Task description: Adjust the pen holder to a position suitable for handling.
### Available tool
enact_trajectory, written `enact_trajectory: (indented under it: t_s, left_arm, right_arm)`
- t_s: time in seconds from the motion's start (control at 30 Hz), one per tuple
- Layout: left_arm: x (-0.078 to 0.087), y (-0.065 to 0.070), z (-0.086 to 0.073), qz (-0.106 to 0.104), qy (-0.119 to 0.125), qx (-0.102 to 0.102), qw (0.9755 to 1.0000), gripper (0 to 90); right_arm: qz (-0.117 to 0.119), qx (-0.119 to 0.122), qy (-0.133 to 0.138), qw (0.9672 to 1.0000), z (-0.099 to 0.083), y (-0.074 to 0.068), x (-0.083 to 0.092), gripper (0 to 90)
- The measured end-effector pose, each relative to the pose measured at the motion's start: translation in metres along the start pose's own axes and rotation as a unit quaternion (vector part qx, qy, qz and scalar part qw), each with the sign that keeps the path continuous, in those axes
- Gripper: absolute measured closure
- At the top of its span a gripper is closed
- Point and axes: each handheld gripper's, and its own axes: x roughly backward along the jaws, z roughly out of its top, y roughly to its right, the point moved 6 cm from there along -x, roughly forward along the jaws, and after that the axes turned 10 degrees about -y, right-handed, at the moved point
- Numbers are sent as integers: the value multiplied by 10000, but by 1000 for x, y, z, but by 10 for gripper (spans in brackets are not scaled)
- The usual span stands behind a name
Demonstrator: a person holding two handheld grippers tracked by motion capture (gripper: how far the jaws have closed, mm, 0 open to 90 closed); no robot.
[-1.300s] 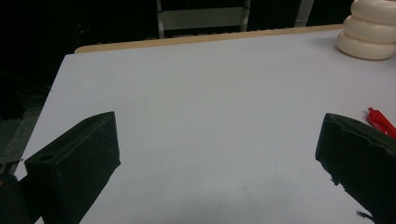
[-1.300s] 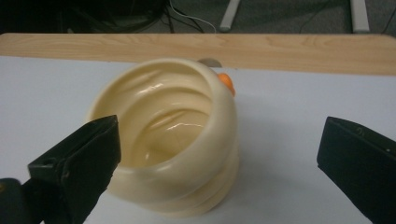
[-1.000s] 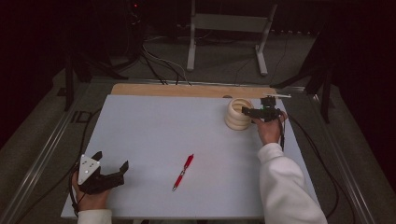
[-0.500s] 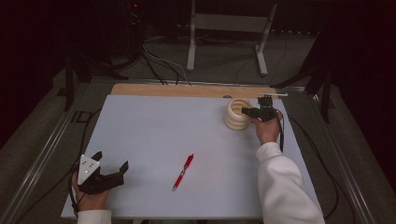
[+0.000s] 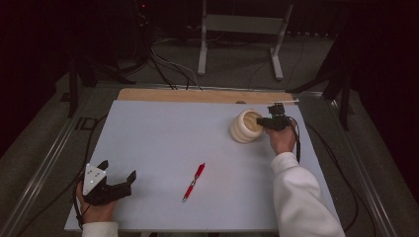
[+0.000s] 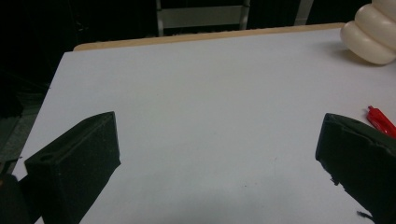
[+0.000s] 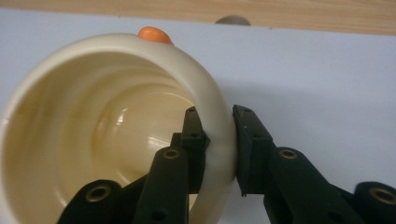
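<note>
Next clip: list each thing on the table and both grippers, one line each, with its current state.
Cup: cream, ribbed, tilted toward the right gripper, rim clamped.
Right gripper: shut on the cup's rim, one jaw inside, one outside; the jaws have just been closing.
Left gripper: open, holding nothing, low at the table's near left corner.
Pen: red, lying flat on the table, untouched.
Table: white top, wooden strip along the far edge.

Looks like a lab or recording room I'm working in: dark surroundings, bare grey floor (image 5: 237,64), black cables (image 5: 168,66) trailing behind the pale grey-blue work board (image 5: 197,143), which sits on a light wooden tabletop (image 5: 197,95). A grey metal stand with splayed legs (image 5: 237,29) beyond it, metal rails (image 5: 39,158) flanking my table
</note>
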Motion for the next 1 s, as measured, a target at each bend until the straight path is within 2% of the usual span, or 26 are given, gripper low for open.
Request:
enact_trajectory:
  t_s: [0.27, 0.43, 0.63, 0.83, 1.0]
  left_arm:
    - [0, 0, 0, 3, 3, 6, 10000, 3]
    - [0, 0, 0, 2, -4, 7, 10000, 3]
    - [-1, 1, 0, 1, -8, 1, 10000, 3]
    - [-1, 1, 0, -2, -17, 1, 10000, 3]
    - [-1, 1, 0, -3, -25, -1, 10000, 3]
  right_arm:
    - [35, 439, -147, 9989, -4, -14, 1, 773]
    - [156, 807, -279, 9962, -9, -28, 5, 772]
    - [253, 1361, -397, 9896, -19, -47, 13, 772]
    - [322, 1897, -493, 9801, -29, -68, 23, 772]
    - [403, 2224, -603, 9723, -40, -83, 28, 772]
